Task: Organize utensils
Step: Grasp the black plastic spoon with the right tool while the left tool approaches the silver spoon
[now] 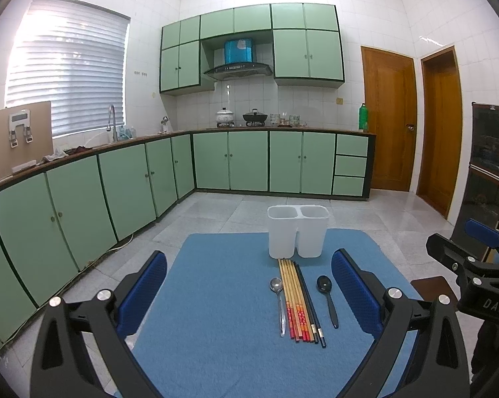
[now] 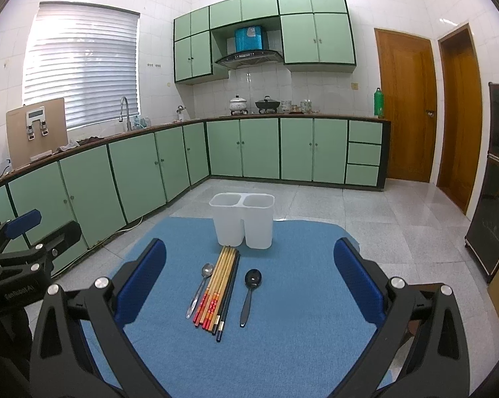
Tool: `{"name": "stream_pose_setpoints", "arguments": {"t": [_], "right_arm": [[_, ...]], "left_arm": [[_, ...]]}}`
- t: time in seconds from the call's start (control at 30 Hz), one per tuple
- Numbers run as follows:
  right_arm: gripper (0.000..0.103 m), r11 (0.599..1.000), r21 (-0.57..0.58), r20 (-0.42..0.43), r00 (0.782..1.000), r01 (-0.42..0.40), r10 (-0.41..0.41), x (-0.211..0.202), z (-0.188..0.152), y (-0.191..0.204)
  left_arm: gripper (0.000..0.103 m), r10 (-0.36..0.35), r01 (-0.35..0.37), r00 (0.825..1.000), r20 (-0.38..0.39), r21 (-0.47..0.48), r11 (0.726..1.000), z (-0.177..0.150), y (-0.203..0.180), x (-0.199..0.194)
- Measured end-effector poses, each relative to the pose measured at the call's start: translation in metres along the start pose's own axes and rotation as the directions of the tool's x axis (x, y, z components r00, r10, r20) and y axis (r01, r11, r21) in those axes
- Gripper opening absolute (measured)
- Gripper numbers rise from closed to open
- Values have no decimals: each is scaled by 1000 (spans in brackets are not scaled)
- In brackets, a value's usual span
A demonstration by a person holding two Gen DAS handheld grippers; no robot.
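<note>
The left gripper (image 1: 249,292) was held wide open with nothing in it. The right gripper (image 2: 249,285) was held wide open and empty too. A white two-cup holder (image 2: 242,219) was stood at the far side of the blue mat (image 2: 299,331). Just in front of it, chopsticks (image 2: 218,287) were laid together, with a silver spoon (image 2: 201,287) on their left and a black spoon (image 2: 250,293) on their right.

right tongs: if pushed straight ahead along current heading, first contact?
Likely the chopsticks bundle, lying nearly centred between the open right tongs, beside the black spoon. Aimed higher, the white holder comes first. Depth and tilt are unclear.
</note>
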State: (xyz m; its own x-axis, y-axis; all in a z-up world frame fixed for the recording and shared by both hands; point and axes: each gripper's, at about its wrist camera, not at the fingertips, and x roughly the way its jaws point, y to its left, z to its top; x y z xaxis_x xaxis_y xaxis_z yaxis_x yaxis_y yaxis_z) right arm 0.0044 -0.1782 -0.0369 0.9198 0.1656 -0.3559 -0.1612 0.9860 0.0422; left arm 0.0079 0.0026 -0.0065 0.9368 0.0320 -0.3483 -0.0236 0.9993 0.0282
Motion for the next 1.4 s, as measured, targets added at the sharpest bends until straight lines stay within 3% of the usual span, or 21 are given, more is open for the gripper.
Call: {"name": "stream_pose_setpoints", "arguments": {"t": [0.33,0.53,0.83,0.9,0.97,1.4], "right_arm": [[98,1000,8,-71,997,23,-22,53,-6,-7],[98,998,4,-177,982,67,-66,113,-22,-12],[95,996,11,-371,926,83,-73,209,-54,-18],[92,997,14,-396,916,81,-69,225,-59,-17],[82,997,14,-427,902,77,-64,240,-64,-16],[69,995,20,-547,834,100,-73,306,-88,-6]], "left_arm": [[97,14,-14,997,-78,6,1000,-6,4,52],[97,35,-34,980,-194,12,999,-21,13,114],[97,80,-78,929,-360,20,997,-60,24,194],[97,81,-81,921,-382,15,997,-67,27,207],[97,82,-85,911,-405,10,996,-73,31,221],[93,55,-68,884,-465,-12,998,-89,39,259]]}}
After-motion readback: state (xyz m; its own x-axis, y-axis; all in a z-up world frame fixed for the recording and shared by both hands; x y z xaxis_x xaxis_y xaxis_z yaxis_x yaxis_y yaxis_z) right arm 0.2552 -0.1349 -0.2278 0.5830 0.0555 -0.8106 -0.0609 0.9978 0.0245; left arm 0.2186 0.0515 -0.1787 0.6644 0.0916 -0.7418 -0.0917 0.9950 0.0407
